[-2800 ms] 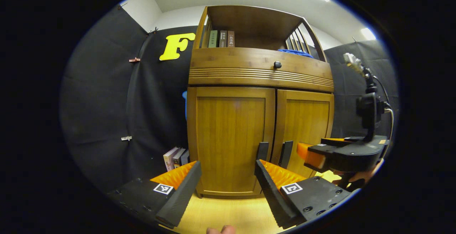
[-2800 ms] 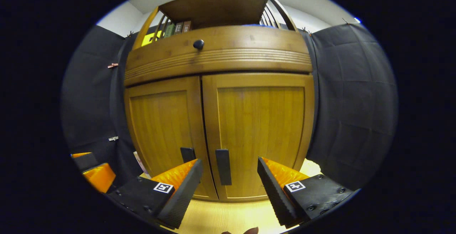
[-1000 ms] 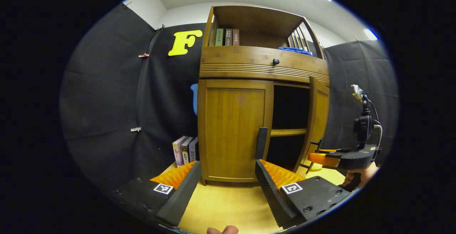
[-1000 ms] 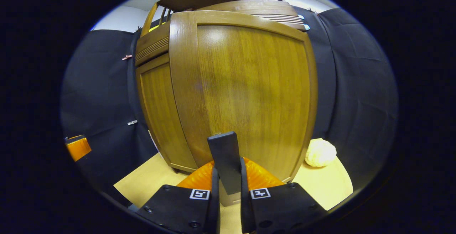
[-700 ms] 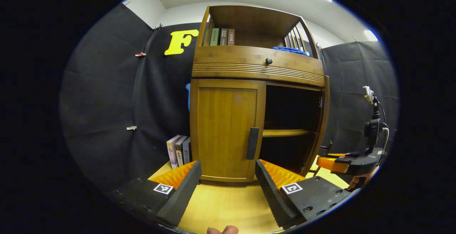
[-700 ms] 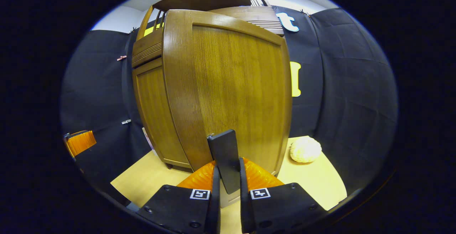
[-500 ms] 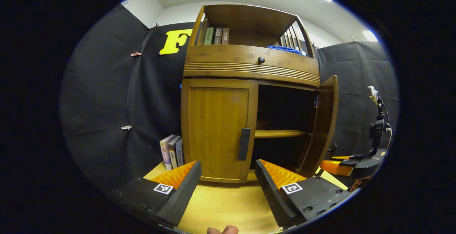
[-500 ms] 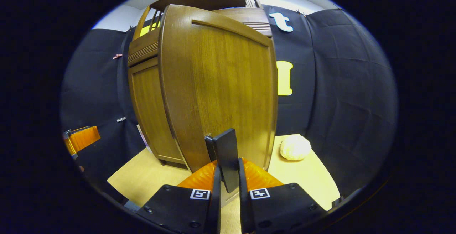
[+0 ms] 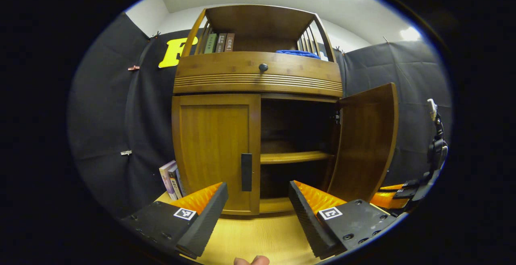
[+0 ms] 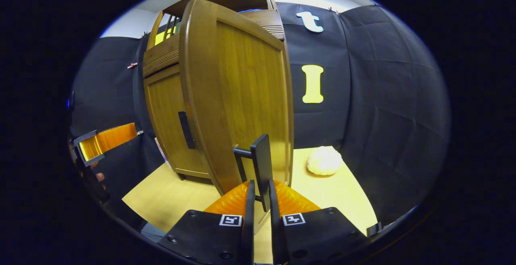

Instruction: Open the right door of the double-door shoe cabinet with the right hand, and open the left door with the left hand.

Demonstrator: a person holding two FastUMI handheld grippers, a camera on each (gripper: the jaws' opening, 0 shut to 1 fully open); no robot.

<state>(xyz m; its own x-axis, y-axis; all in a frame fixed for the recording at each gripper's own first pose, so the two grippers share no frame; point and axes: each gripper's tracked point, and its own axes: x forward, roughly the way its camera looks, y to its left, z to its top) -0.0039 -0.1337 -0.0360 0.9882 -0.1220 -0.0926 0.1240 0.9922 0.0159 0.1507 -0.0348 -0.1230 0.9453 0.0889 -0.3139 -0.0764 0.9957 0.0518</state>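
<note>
In the left gripper view, the left tool [image 9: 258,212] is wide open and holds nothing. The left door [image 9: 213,152] of the shoe cabinet [image 9: 258,75] is shut. It looks hard and stiff and should swing on its hinge. Its dark handle [image 9: 246,172] is the place to grab. Books [image 9: 171,178] stand beside it, maybe in the door's way.

In the right gripper view, the right tool [image 10: 259,194] pinches the right door's handle [image 10: 262,164]. The right door [image 10: 238,95] stands wide open. A white lump [image 10: 324,161] lies on the floor near it.

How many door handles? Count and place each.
2: left handle on the closed left door; right handle on the open right door, clamped by the right gripper.
</note>
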